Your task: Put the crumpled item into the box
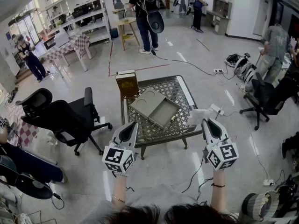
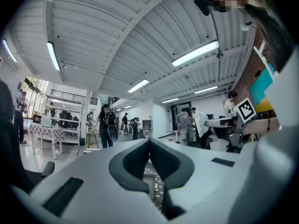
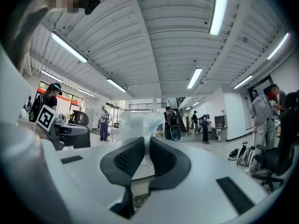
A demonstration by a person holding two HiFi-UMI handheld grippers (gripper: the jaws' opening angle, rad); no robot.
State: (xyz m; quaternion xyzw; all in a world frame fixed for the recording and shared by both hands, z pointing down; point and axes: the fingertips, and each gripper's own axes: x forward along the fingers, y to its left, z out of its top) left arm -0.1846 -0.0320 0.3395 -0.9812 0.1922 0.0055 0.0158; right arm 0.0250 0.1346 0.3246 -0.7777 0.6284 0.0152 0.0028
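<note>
Now our right gripper (image 1: pixel 206 122) pinches the crumpled item (image 3: pixel 135 123); we should move it slowly to ten o'clock, over the box (image 1: pixel 148 102). Our left gripper (image 1: pixel 134 124) is clenched, empty.

Bright light from white fluorescent ceiling tubes (image 3: pixel 219 8) and daylit windows (image 1: pixel 28 24) leaves glare streaks on the glossy pale grey floor (image 1: pixel 163 167). All 3 views bend at dark-cornered edges; the white plastic left gripper (image 2: pixel 149 141) looks blurred close-up.

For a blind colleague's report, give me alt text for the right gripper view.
The right gripper pinches a crumpled translucent white item between its dark fingers. Beyond, people stand in a bright room under ceiling strip lights.
</note>
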